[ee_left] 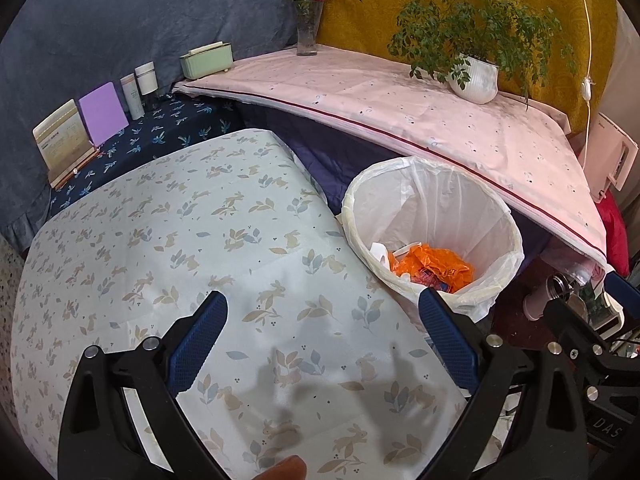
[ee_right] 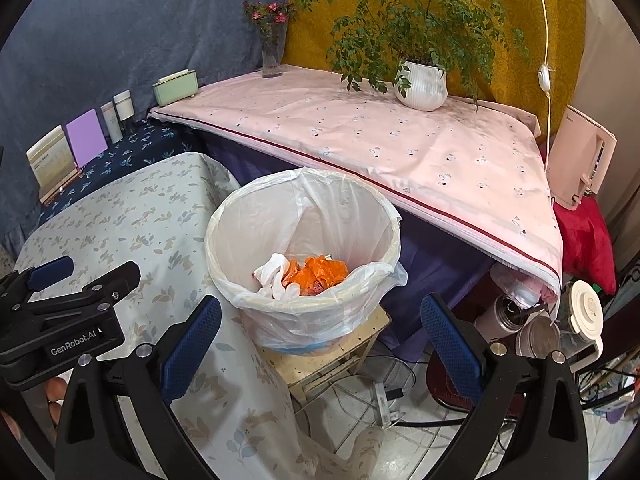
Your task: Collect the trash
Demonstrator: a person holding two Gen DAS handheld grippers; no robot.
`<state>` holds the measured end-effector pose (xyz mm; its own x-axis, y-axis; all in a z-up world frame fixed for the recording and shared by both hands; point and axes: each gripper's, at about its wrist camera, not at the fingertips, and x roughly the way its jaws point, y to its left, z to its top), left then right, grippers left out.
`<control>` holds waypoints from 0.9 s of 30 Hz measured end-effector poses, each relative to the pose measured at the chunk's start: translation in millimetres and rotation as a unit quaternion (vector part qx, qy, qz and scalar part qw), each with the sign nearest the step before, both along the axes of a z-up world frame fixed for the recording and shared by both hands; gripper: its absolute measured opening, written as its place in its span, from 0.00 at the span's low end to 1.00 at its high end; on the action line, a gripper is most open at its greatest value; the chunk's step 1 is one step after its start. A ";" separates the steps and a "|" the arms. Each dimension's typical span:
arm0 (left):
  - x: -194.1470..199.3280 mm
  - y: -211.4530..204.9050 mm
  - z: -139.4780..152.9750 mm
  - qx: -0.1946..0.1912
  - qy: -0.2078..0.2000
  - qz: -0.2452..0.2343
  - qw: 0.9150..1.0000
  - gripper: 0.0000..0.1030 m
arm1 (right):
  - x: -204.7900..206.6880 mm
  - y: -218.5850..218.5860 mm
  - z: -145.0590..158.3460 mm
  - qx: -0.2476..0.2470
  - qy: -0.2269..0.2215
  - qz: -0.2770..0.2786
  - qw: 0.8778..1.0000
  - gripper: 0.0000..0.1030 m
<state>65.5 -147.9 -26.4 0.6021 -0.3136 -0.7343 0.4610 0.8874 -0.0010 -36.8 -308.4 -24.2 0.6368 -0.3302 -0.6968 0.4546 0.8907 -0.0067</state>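
A white bin with a clear liner (ee_left: 496,216) (ee_right: 248,216) stands on a small stool beside the table. Inside lie an orange plastic wrapper (ee_left: 434,266) (ee_right: 322,270) and crumpled white tissue (ee_right: 276,274). My left gripper (ee_left: 322,320) is open and empty above the rabbit-print tablecloth (ee_left: 180,240), just left of the bin. My right gripper (ee_right: 320,322) is open and empty, held in front of the bin's near side. The left gripper also shows at the left edge of the right wrist view (ee_right: 76,280).
A pink-clothed table (ee_right: 400,140) behind the bin carries a potted plant (ee_right: 424,84), a flower vase (ee_right: 272,52) and a green box (ee_right: 176,86). Bottles and cards (ee_left: 104,112) stand at the far left. Flasks (ee_right: 540,320) and cables (ee_right: 384,400) clutter the floor at right.
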 end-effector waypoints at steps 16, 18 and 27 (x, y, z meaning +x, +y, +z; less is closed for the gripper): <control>-2.6 -0.5 -3.8 0.003 0.008 0.015 1.000 0.89 | -7.2 0.8 -3.7 -0.006 0.004 -0.007 1.000 0.94; -3.1 -0.7 -4.8 0.002 0.012 0.015 1.000 0.89 | -7.2 0.6 -3.7 -0.006 0.004 -0.007 1.000 0.94; -6.9 -4.4 -6.3 0.005 0.013 0.006 1.000 0.89 | -11.4 0.5 -5.6 -0.011 0.006 -0.009 1.000 0.94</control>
